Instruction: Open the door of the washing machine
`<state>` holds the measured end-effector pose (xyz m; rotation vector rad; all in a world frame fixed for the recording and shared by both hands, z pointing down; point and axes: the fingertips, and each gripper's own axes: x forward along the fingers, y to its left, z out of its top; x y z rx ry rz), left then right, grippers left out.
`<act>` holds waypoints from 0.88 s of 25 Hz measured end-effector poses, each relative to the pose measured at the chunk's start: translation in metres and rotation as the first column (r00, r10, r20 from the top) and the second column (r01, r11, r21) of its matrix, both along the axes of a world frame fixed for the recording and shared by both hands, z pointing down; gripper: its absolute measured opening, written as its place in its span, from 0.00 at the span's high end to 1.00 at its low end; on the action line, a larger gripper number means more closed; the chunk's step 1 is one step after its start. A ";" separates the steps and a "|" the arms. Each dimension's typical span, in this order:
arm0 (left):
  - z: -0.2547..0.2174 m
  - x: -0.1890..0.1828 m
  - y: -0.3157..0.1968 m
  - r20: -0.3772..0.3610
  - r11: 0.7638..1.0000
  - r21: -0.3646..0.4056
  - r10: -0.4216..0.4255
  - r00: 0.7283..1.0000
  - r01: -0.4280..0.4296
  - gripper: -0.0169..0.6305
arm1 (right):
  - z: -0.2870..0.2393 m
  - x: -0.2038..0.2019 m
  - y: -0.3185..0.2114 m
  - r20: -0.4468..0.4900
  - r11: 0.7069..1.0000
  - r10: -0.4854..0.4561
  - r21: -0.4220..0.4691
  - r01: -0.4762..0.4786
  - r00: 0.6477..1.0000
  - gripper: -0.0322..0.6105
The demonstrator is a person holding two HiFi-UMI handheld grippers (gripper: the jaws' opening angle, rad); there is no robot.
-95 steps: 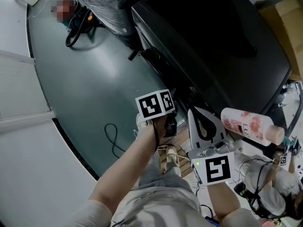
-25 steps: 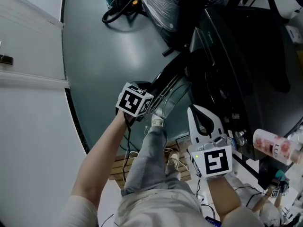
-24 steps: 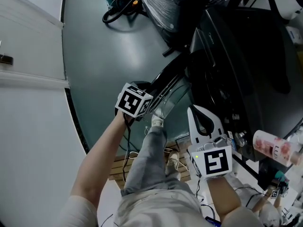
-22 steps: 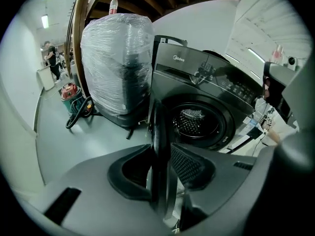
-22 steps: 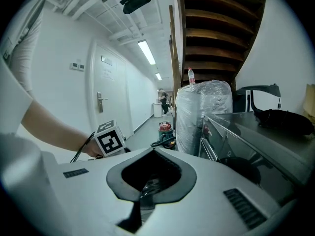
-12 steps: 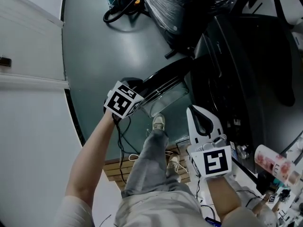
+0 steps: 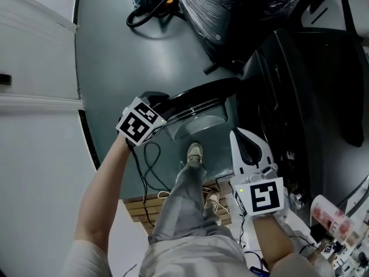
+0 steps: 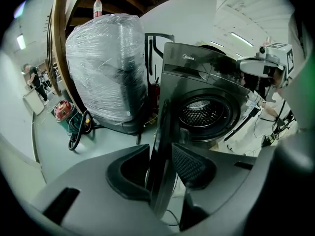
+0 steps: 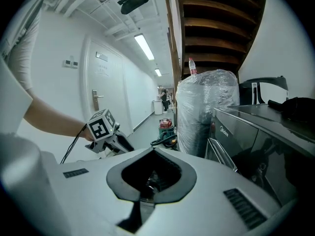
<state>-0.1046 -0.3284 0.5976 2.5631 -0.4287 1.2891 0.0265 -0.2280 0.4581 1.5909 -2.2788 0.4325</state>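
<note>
The dark washing machine [image 7: 300,91] stands at the right, and its drum [image 8: 206,113] is exposed. Its round glass door [image 7: 199,100] stands swung out over the floor. My left gripper [image 7: 163,113] has the rim of the door [image 8: 158,132] between its two black pads, which lie against it; its jaws are opening. My white right gripper [image 7: 237,135] hovers by the machine's front, apart from the door. Its tips meet with nothing between them in the right gripper view [image 9: 150,154].
A bulky plastic-wrapped load [image 7: 242,4] stands beside the machine. A red vacuum with a black hose [image 8: 64,112] lies on the floor behind the load. My leg and shoe [image 7: 195,152], loose cables [image 7: 147,160] and a wooden pallet [image 7: 144,206] are below the door. A pink bottle [image 7: 328,218] lies at the lower right.
My left gripper has moved left across the floor with the door rim, and the door has swung wider from the machine. The right gripper has shifted slightly lower.
</note>
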 end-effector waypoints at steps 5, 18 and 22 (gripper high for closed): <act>0.000 -0.004 -0.022 0.027 0.997 0.049 0.058 0.998 -0.059 0.73 | 0.006 -0.002 -0.020 0.000 1.000 -0.007 -0.010 0.007 1.000 0.91; 0.003 -0.008 -0.088 0.050 0.968 0.185 0.163 0.985 -0.169 0.73 | 0.017 0.004 -0.053 -0.010 1.000 -0.003 -0.025 0.003 1.000 0.91; 0.003 -0.006 -0.100 0.048 0.961 0.193 0.193 0.980 -0.199 0.73 | 0.021 0.005 -0.059 -0.013 0.999 0.003 -0.033 -0.004 1.000 0.91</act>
